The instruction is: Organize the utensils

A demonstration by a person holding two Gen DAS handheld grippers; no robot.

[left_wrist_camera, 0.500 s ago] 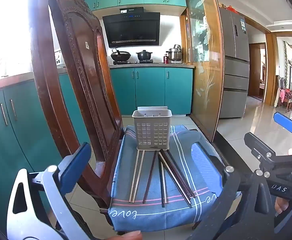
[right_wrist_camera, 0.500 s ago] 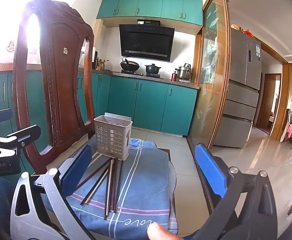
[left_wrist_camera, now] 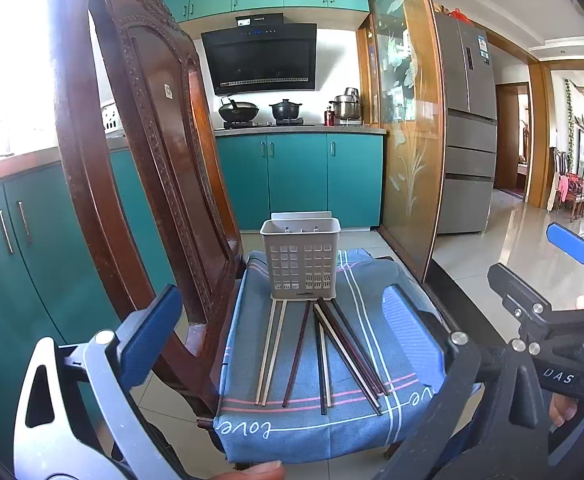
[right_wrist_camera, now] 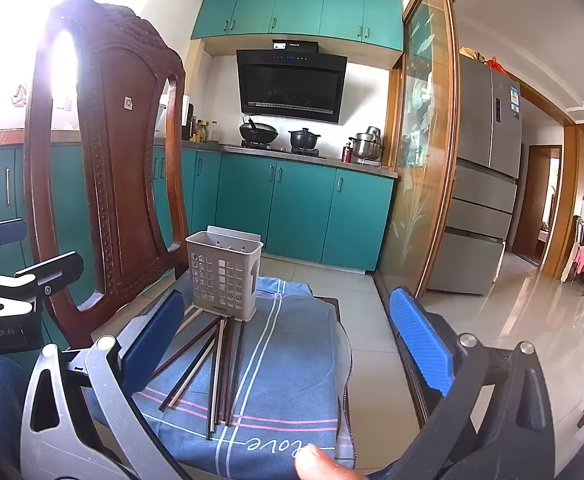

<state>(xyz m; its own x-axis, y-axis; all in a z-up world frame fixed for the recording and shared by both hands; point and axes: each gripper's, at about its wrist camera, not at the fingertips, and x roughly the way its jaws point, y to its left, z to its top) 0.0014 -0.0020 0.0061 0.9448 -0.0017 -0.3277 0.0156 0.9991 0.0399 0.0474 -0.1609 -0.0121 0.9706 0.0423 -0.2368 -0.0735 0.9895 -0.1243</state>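
Hand-held gripper pair (left_wrist_camera: 284, 332) (right_wrist_camera: 288, 344) agape, tilted seemingly slightly downward

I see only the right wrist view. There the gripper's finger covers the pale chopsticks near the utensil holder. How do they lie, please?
Observer: The pale chopstick pair lies side by side, with the far ends at the base of the utensil holder.
Operator: Does the red-brown one touch them?
Observer: No. The red-brown chopstick lies alone, and blue cloth shows on both sides of it.
Operator: And the left gripper?
Observer: The left gripper is open and holds nothing.
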